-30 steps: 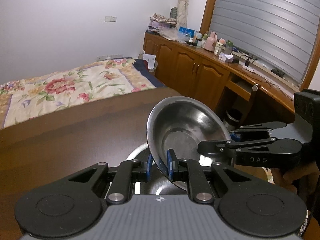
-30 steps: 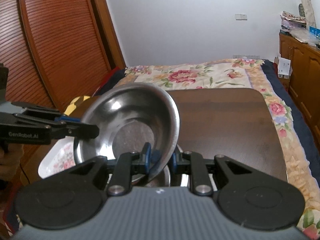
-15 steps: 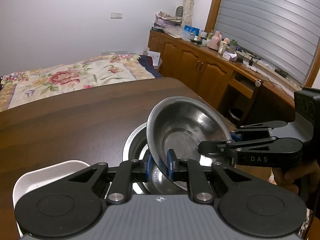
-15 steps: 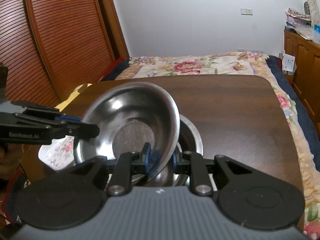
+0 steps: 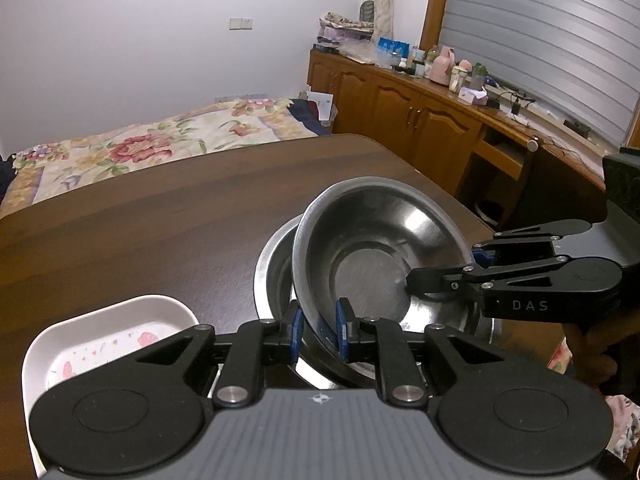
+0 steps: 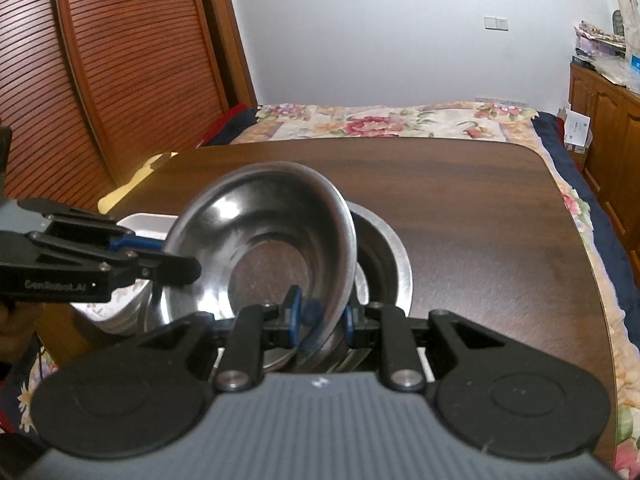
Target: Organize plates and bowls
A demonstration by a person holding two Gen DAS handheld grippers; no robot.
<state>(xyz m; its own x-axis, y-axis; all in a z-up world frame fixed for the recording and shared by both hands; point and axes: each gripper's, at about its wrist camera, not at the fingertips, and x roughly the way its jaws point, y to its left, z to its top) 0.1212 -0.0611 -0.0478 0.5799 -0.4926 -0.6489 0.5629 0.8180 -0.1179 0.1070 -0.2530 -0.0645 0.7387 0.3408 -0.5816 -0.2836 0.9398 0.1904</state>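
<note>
A dark brown wooden counter (image 5: 160, 240) with rounded corners fills the middle of both views, its grain running crosswise and its far half bare. Beyond it lies a bed with a cream floral quilt (image 6: 400, 122) edged in navy, against a plain white wall that carries a pale switch plate (image 5: 241, 23). To one side stands a reddish-brown louvred wooden door (image 6: 132, 64); to the other, a run of honey-coloured wooden cabinets (image 5: 404, 108) topped with bottles, a pink jug and cables, under a grey slatted blind (image 5: 552, 40).

The left tongs (image 5: 319, 332) are clamped narrowly on the near rim of a tilted round stainless steel bowl (image 5: 372, 248), blue pads on either side of the metal. The right tongs (image 6: 320, 318) grip the same bowl's rim at the opposite side, equally narrow. The bowl hangs slanted, its mouth turned toward the cameras, just over a second, wider steel bowl (image 6: 384, 248) that sits on the counter; whether the two touch cannot be told. Beside them rests a white rectangular dish with a pink flower pattern (image 5: 108, 344).

The tongs' black bodies cover the near counter edge and the lower part of both bowls. The dish is cut off by the left view's frame and mostly hidden in the right view. The cabinet-top items are too small to identify. Only a sliver of a hand (image 5: 592, 356) shows behind the right tongs' body.
</note>
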